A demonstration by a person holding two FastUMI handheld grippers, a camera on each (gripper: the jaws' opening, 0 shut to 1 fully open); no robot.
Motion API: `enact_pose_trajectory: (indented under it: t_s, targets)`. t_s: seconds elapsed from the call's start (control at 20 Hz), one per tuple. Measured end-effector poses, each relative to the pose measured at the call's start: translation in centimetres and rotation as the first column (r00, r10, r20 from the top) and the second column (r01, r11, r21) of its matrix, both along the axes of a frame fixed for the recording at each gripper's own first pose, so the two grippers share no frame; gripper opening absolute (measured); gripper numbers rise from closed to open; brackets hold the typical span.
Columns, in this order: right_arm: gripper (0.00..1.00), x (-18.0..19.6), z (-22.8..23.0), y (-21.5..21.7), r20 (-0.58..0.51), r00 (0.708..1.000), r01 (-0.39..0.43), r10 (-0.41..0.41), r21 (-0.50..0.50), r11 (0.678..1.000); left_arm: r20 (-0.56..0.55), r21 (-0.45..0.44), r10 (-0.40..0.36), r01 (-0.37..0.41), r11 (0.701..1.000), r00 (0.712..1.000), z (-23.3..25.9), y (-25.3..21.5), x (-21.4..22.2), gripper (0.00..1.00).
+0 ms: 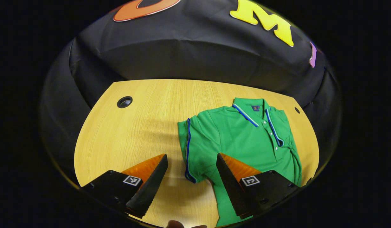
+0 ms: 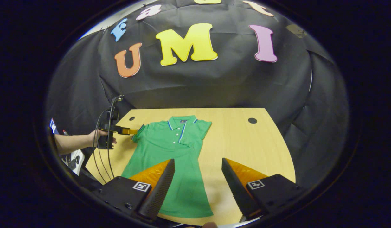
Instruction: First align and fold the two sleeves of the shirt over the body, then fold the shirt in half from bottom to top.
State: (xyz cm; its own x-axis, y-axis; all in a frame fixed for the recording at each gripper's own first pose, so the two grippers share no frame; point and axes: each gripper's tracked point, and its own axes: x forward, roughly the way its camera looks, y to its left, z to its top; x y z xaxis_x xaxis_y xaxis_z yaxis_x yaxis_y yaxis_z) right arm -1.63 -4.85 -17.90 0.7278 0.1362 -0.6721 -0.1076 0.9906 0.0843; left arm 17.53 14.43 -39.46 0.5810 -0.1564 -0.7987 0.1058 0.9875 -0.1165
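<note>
Left gripper (image 1: 191, 158) stood open over the table (image 1: 141, 126), the shirt's (image 1: 246, 139) sleeve (image 1: 190, 148) lying between its fingers. Right gripper (image 2: 198, 163) was likewise open, with the shirt ahead and to its left.

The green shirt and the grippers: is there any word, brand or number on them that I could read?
Neck label of the green shirt: too small and blurred to read.
Square markers on the left gripper: black-and-white patterns, no words.
Marker squares on the right gripper: patterns too, no words.
Table: no writing to be seen.
</note>
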Motion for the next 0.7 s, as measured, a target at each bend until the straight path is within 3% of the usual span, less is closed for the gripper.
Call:
enact_pose_trajectory:
  t_s: [0.05, 0.1, 0.25, 0.3, 0.35, 0.45, 0.5, 0.55, 0.65, 0.7]
  targets:
    - [0.94, 0.0, -0.1, -0.1, -0.005, 1.000, 0.003, -0.003, 0.001, 1.000, -0.020, 0.008, -0.006, 0.006, 1.000, 1.000, -0.9, 0.3, 0.3, 0.99]
    - [0.88, -0.2, -0.3, 0.2, -0.014, 1.000, 0.003, -0.003, 0.008, 1.000, -0.043, 0.002, -0.003, 0.003, 1.000, 0.999, -1.5, 0.4, 0.5, 0.96]
    - [0.87, -0.6, -1.0, 0.6, -0.043, 0.999, 0.001, 0.000, 0.027, 1.000, -0.089, -0.010, 0.011, -0.012, 1.000, 0.996, -3.1, 0.4, 0.8, 0.90]
    - [0.94, -0.6, -1.2, 0.7, -0.049, 0.999, 0.003, -0.002, 0.032, 0.999, -0.104, -0.002, 0.011, -0.011, 1.000, 0.994, -3.5, 0.5, 0.8, 0.85]
    - [0.87, -0.7, -1.2, 0.8, -0.052, 0.999, 0.004, -0.002, 0.038, 0.999, -0.104, 0.015, 0.005, -0.004, 1.000, 0.995, -3.5, 0.9, 1.0, 0.82]
    - [0.87, -0.6, -1.2, 1.0, -0.048, 0.999, 0.011, -0.008, 0.054, 0.999, -0.122, 0.051, -0.020, 0.026, 0.998, 0.992, -3.7, 0.8, 1.1, 0.66]
    - [0.87, -0.6, -1.5, 0.9, -0.050, 0.999, 0.014, -0.012, 0.052, 0.999, -0.131, 0.067, -0.029, 0.038, 0.997, 0.991, -3.8, 0.9, 1.1, 0.63]
    - [0.94, -0.5, -1.6, 0.8, -0.050, 0.999, 0.020, -0.017, 0.055, 0.998, -0.136, 0.087, -0.032, 0.044, 0.995, 0.990, -3.9, 1.0, 1.3, 0.60]
    - [0.94, -0.4, -1.6, 0.7, -0.046, 0.998, 0.033, -0.030, 0.065, 0.997, -0.141, 0.081, -0.039, 0.050, 0.995, 0.989, -3.7, 0.2, 1.3, 0.20]
    - [0.94, -0.4, -1.7, 0.5, -0.046, 0.998, 0.037, -0.034, 0.064, 0.997, -0.138, 0.060, -0.050, 0.059, 0.996, 0.989, -3.6, -0.3, 1.3, 0.14]
